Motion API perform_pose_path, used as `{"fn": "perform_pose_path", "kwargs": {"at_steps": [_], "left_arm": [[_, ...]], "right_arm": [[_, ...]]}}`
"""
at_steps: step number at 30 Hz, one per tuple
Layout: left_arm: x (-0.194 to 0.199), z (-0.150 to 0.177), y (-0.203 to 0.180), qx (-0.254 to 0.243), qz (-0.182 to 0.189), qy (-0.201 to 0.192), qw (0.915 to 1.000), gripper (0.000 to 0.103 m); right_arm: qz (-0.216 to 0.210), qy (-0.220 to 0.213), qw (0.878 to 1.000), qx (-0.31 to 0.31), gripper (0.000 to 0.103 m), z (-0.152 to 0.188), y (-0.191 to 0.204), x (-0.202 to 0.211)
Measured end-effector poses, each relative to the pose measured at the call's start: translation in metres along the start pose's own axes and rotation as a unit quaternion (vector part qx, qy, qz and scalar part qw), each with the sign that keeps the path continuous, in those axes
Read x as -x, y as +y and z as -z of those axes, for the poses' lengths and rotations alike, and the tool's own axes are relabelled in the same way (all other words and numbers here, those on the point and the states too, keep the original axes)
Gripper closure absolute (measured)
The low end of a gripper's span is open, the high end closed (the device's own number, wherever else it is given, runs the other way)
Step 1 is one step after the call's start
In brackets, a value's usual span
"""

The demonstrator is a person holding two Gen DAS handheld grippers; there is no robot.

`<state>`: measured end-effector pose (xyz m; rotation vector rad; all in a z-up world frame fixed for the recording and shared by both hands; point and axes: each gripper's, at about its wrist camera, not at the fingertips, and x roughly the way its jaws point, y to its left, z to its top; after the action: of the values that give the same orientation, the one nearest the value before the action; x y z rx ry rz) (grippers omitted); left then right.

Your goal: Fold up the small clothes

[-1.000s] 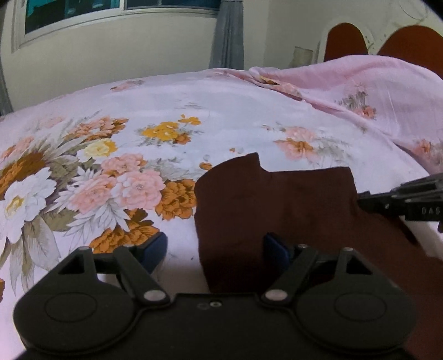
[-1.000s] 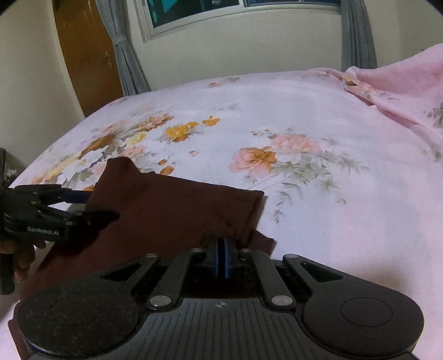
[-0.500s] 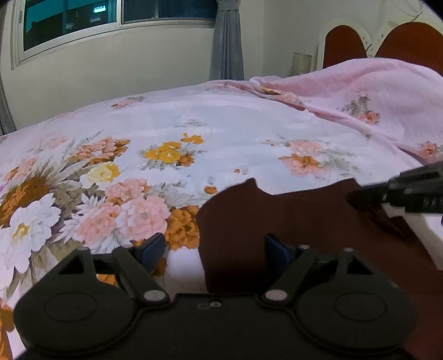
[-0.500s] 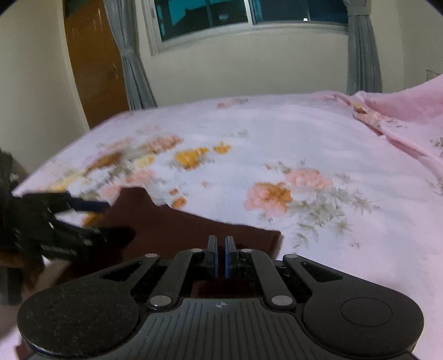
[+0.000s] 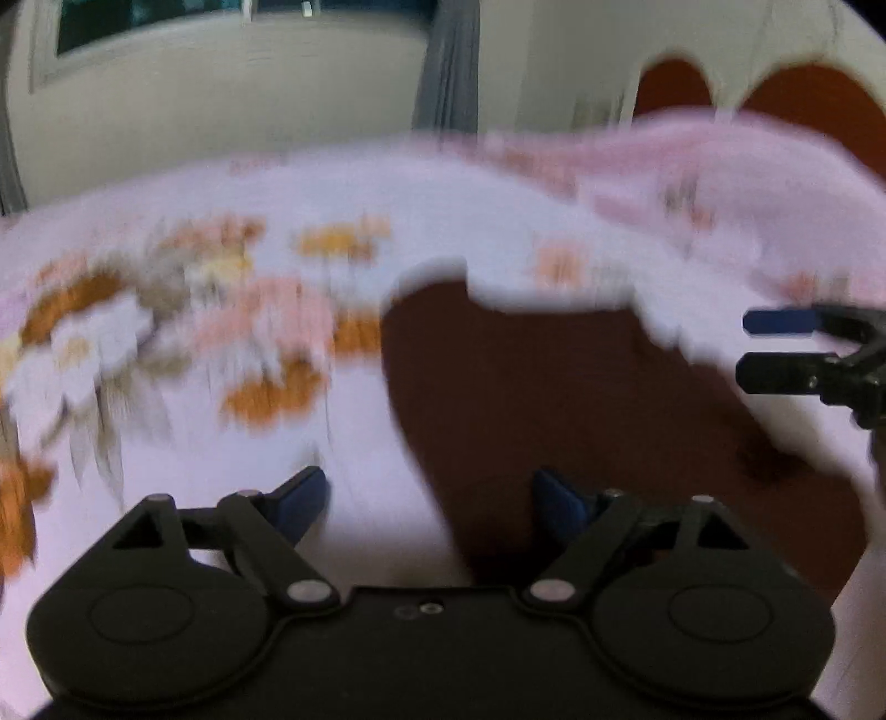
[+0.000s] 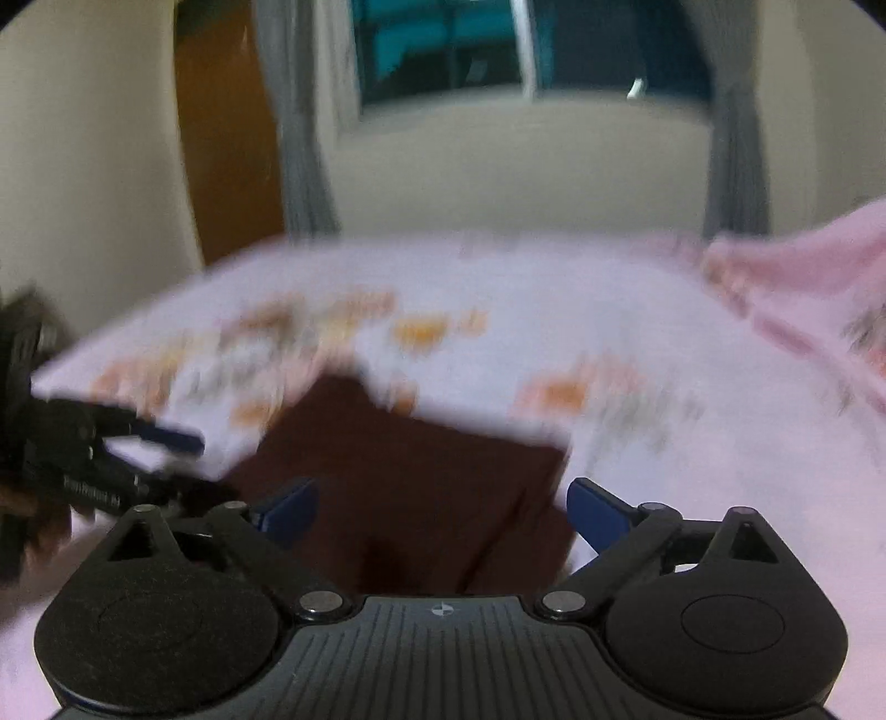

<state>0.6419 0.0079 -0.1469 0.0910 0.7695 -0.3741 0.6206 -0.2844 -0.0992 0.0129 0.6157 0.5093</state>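
Lying flat on the bed [image 5: 498, 199], the dark brown folded cloth garment [image 5: 526, 387] rests on the pink floral bedsheet [image 5: 166, 332]. Both views are motion-blurred, so fine detail of the fabric cannot be read.

Left wrist view: my left tool [image 5: 426, 507] stands wide, its blue-padded fingers [image 5: 302, 498] well apart and holding nothing. The finger at 5 o'clock sits over the near edge of the garment; the finger at 7 o'clock sits over bare sheet. The garment occupies the field from centre toward 4 o'clock. My right tool [image 5: 775, 343] enters at 3 o'clock, its two fingers parted with a visible gap, beside the garment's right edge; whether it touches the fabric cannot be told.

Right wrist view: my right tool [image 6: 443, 509] stands wide, with blue pads [image 6: 595, 507] at either side of the garment [image 6: 410, 487], which lies directly ahead between them at 6 o'clock. Nothing is gripped. My left tool [image 6: 166, 459] shows at 9 o'clock, fingers apart, near the garment's left corner.

A rumpled pink floral blanket [image 6: 803, 277] lies at 2 o'clock. Grey curtains [image 6: 299, 138] flank a window [image 6: 443, 50] at 12 o'clock, and an orange-brown wooden door [image 6: 227, 138] stands at 10 o'clock.
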Motion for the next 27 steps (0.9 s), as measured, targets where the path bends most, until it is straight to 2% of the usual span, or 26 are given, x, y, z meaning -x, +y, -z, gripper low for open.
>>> {"fn": "perform_pose_path", "kwargs": {"at_steps": [1,3,4,5,7,8,10,13,14,16,21,27], "left_arm": [[-0.003,0.004,-0.003,-0.007,-0.011,-0.004,0.9999,0.018],[0.000,0.005,-0.007,0.002,-0.020,-0.005,0.9998,0.020],[0.005,0.003,-0.008,0.005,-0.016,-0.004,0.9999,0.025],[0.013,0.004,-0.009,0.005,-0.014,-0.007,0.9999,0.027],[0.031,0.010,-0.015,-0.008,-0.023,-0.017,0.9996,0.026],[0.039,0.014,-0.018,-0.014,-0.027,-0.022,0.9993,0.026],[0.052,0.025,-0.022,-0.015,-0.027,-0.026,0.9992,0.026],[0.060,0.038,-0.026,-0.010,-0.028,-0.028,0.9992,0.026],[0.059,0.040,-0.027,-0.010,-0.030,-0.027,0.9991,0.026],[0.056,0.043,-0.028,-0.009,-0.036,-0.024,0.9990,0.025],[0.057,0.045,-0.036,-0.026,-0.053,-0.022,0.9980,0.025],[0.066,0.046,-0.037,-0.036,-0.056,-0.016,0.9976,0.024]], "right_arm": [[0.017,0.037,0.999,0.000,0.018,0.007,0.003,-0.014],[0.028,0.066,0.997,-0.015,0.018,0.018,0.003,-0.022],[0.029,0.055,0.998,-0.023,0.021,0.020,0.004,-0.015],[0.024,0.041,0.998,-0.029,0.024,0.020,0.005,-0.004],[0.006,0.003,0.999,-0.039,0.026,0.022,0.009,0.026],[0.004,-0.009,0.999,-0.038,0.032,0.023,0.013,0.037],[0.007,-0.017,0.999,-0.041,0.038,0.025,0.020,0.053],[0.008,-0.006,0.998,-0.056,0.038,0.033,0.023,0.057],[0.020,0.011,0.998,-0.055,0.038,0.037,0.024,0.052],[0.058,0.071,0.995,-0.044,0.038,0.048,0.024,0.028],[0.058,0.066,0.994,-0.071,0.038,0.050,0.024,0.027],[0.034,0.041,0.995,-0.080,0.038,0.047,0.028,0.060]]}}
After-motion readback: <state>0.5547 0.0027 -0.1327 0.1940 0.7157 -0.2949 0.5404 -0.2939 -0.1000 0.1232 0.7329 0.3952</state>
